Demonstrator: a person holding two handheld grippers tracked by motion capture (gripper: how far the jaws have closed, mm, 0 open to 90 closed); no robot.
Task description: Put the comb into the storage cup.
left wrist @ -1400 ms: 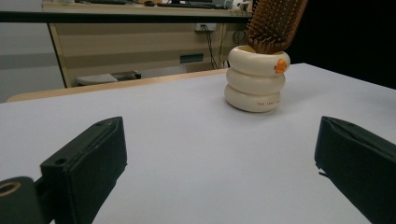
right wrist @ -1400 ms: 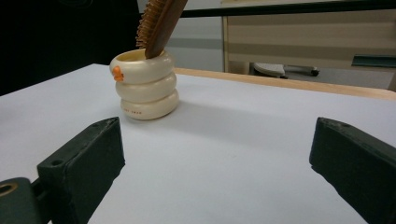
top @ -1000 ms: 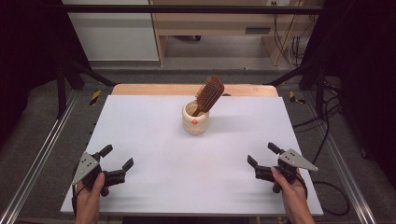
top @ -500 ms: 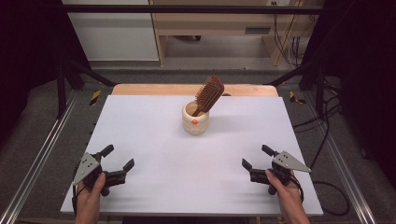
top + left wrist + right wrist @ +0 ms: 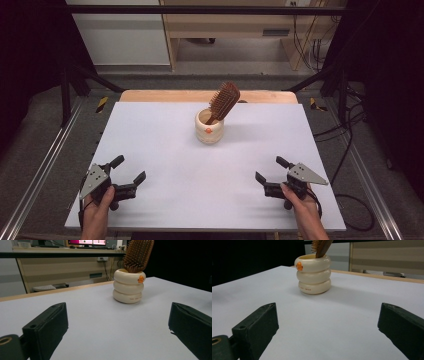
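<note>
Cream ribbed cup [image 5: 209, 127] stands upright toward the far middle of the white surface [image 5: 165, 150], small orange mark on its side. Wooden hairbrush [image 5: 223, 101] sits handle-down in the cup, bristle head leaning out to the right. Left gripper [image 5: 129, 170] near the front left edge, fingers spread, holding nothing. Right gripper [image 5: 271, 170] near the front right edge, fingers spread, also empty. Both well apart from the cup.
</note>
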